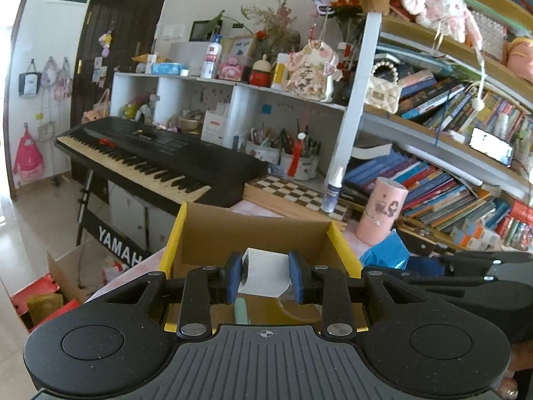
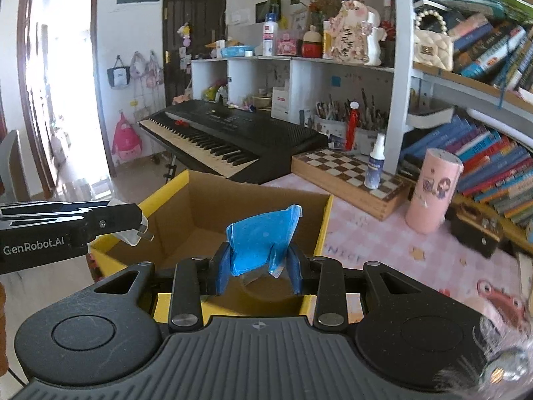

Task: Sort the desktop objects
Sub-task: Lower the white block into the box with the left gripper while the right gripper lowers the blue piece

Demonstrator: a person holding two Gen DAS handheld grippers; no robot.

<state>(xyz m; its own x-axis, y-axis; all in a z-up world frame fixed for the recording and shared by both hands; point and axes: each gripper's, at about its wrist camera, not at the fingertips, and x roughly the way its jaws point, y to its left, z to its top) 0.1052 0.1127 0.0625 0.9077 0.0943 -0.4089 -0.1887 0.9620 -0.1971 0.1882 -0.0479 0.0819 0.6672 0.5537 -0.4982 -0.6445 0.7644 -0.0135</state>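
The left gripper [image 1: 265, 275] has its jaws clenched on a small white plug-like block [image 1: 263, 271], held crosswise between the blue pads; in the right wrist view two metal prongs stick out of its clear end, pointing over the near-left corner of the open cardboard box [image 2: 206, 206]. The right gripper [image 2: 258, 266] has its jaws clamped on a crumpled blue plastic packet [image 2: 263, 238], whose long axis stands roughly upright, its top corner leaning toward the box's right wall. Both held things hang above the box's near yellow rim, over its open mouth; the left one sits nearer the left wall. The box stands on the pink checked desk [image 2: 383, 240], with its far wall close to the black keyboard [image 2: 233, 133]. To the right of the box the desk lies bare up to a wooden chessboard [image 2: 353, 173] carrying a small spray bottle [image 2: 374, 163], and a pink cylinder [image 2: 433, 193] standing upright near the bookshelf [image 2: 483, 106]. Inside the box, a pale strip and a curled yellowish piece lie on the floor below the left gripper.
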